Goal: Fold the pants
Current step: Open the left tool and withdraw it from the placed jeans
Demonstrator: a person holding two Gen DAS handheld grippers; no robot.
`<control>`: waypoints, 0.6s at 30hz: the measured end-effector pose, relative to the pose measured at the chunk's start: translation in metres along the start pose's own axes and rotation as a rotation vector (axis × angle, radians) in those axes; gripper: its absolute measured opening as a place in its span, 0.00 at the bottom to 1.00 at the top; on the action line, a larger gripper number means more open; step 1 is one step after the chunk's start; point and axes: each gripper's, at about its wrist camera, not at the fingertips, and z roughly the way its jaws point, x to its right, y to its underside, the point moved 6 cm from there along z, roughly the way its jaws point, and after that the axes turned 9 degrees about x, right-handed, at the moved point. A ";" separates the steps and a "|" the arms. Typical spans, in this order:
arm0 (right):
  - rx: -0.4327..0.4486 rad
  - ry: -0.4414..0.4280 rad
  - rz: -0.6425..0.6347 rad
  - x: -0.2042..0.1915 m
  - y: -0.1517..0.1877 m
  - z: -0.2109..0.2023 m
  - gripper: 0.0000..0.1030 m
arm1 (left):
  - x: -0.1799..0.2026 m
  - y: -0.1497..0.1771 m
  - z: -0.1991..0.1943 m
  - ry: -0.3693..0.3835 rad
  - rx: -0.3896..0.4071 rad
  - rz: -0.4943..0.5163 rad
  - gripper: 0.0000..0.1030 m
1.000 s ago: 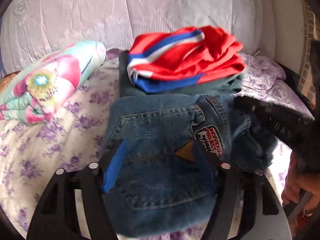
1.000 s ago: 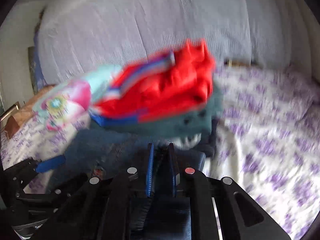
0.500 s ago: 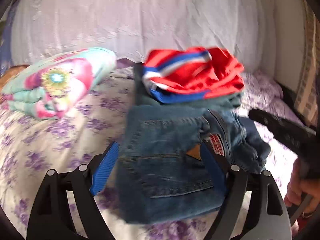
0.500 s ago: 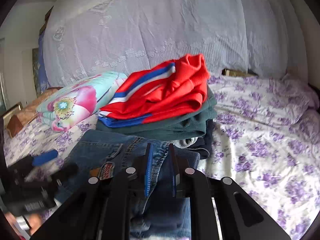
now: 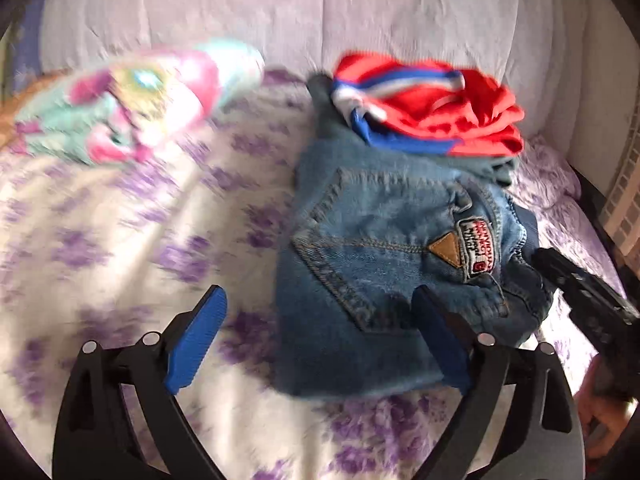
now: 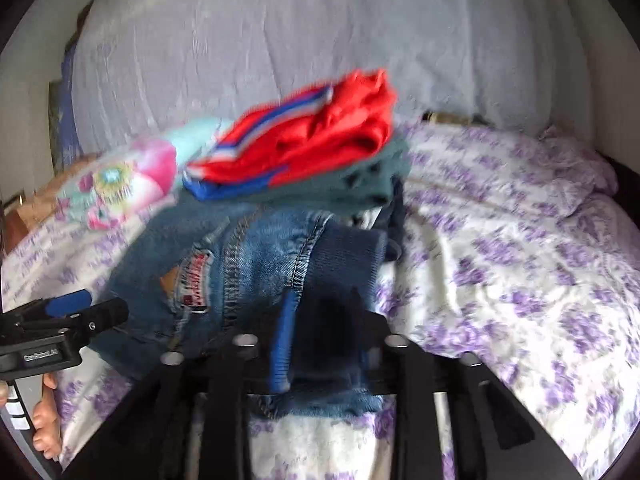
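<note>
The folded blue jeans (image 5: 384, 248) lie on the flowered bedsheet, with a sewn patch (image 5: 478, 250) on the back. My left gripper (image 5: 320, 340) is open and empty, its right finger over the jeans' near edge and its left finger over bare sheet. In the right wrist view the jeans (image 6: 248, 264) lie just ahead, and my right gripper (image 6: 320, 344) has its jaws parted a little around the jeans' dark folded edge. The view is blurred, so the grip is not clear.
A folded red and blue garment (image 5: 432, 116) sits on a dark green one behind the jeans. A rolled flowered blanket (image 5: 132, 104) lies at the back left. The bed (image 6: 520, 264) spreads to the right. A white-draped headboard (image 6: 320, 40) stands behind.
My left gripper has drawn back and to the left, off the jeans. My right gripper's jaws have parted slightly and it has moved closer over the jeans' edge.
</note>
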 end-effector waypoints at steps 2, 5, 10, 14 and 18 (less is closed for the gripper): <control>0.065 0.004 -0.011 -0.002 -0.005 -0.022 0.44 | 0.008 0.000 -0.018 -0.002 0.045 0.043 0.88; 0.072 0.012 -0.023 -0.004 0.001 -0.042 0.46 | 0.024 0.006 -0.047 -0.003 0.097 0.097 0.88; -0.006 0.002 0.061 0.002 0.030 -0.068 0.58 | 0.036 0.030 -0.077 -0.035 0.090 0.136 0.92; 0.017 0.000 0.126 0.009 0.039 -0.093 0.65 | 0.038 0.037 -0.106 -0.086 0.139 0.147 0.95; 0.068 -0.005 0.132 0.010 0.036 -0.110 0.65 | 0.041 0.030 -0.120 -0.116 0.201 0.162 0.95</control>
